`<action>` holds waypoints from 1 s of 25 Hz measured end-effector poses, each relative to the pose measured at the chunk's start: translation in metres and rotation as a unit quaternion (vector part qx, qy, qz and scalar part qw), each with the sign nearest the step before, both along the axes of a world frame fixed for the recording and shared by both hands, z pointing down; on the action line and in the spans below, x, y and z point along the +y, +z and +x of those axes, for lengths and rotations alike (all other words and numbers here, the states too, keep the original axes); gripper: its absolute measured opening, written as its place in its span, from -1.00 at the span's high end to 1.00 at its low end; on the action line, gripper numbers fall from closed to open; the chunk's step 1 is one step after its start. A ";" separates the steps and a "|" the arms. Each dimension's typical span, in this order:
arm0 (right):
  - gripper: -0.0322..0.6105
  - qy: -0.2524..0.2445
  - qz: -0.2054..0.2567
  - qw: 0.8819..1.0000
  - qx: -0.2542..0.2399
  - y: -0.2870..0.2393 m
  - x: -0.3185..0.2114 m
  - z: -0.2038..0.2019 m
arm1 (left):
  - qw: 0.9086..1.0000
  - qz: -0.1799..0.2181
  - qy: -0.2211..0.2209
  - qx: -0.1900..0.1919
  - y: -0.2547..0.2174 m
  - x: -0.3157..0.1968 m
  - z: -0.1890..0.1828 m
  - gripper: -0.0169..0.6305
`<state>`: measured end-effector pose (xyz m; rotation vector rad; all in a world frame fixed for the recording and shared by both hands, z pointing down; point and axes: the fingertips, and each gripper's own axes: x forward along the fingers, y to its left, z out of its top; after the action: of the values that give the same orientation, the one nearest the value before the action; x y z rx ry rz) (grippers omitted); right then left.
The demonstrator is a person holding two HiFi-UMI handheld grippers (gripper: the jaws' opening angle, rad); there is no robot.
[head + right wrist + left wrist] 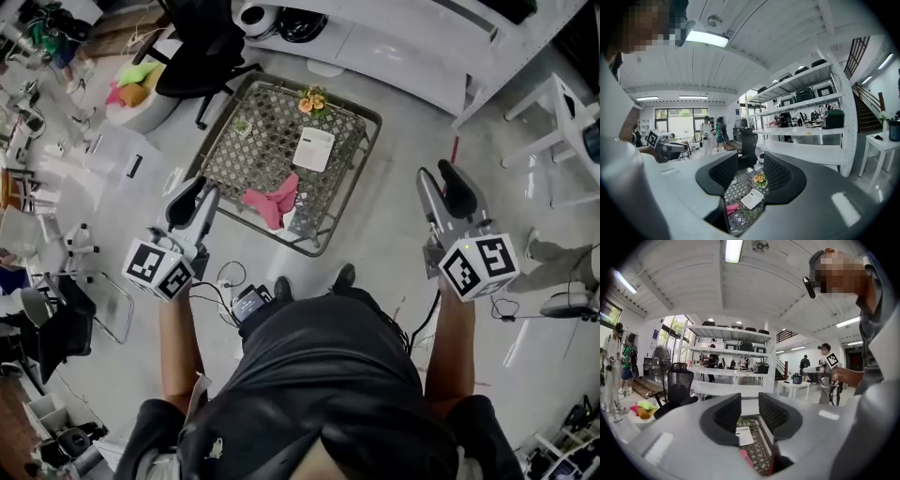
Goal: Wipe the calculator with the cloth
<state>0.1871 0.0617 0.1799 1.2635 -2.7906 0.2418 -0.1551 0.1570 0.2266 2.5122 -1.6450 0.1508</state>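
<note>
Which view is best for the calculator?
Head view: the calculator shows whole from above, lying on the mesh table. The right gripper view shows it smaller and at a slant; the left gripper view shows only part of it.

White calculator (313, 148) is lying flat on the mesh bench (267, 141), ahead of and between the left gripper (202, 194) and right gripper (439, 178). Pink cloth (272, 202) is sitting crumpled just short of it, nearer the left gripper, not touching.
</note>
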 end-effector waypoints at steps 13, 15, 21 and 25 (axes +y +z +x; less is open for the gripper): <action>0.42 -0.084 -0.025 0.996 -0.005 0.033 -0.058 -0.014 | 0.997 -0.036 -0.068 -0.011 0.023 -0.004 0.018 0.56; 0.42 -0.084 -0.031 0.996 -0.002 0.037 -0.061 -0.018 | 0.997 -0.044 -0.061 -0.011 0.031 -0.009 0.017 0.52; 0.42 -0.060 -0.032 0.998 0.009 0.040 -0.064 -0.028 | 0.998 -0.051 -0.027 0.001 0.052 -0.032 0.005 0.49; 0.42 -0.026 -0.031 0.999 0.018 0.034 -0.057 -0.034 | 0.998 -0.067 0.015 0.009 0.072 -0.055 -0.004 0.43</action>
<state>0.1532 0.0047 0.2139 1.1686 -2.7595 0.2970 -0.1586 0.1024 0.2991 2.4326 -1.5362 0.2328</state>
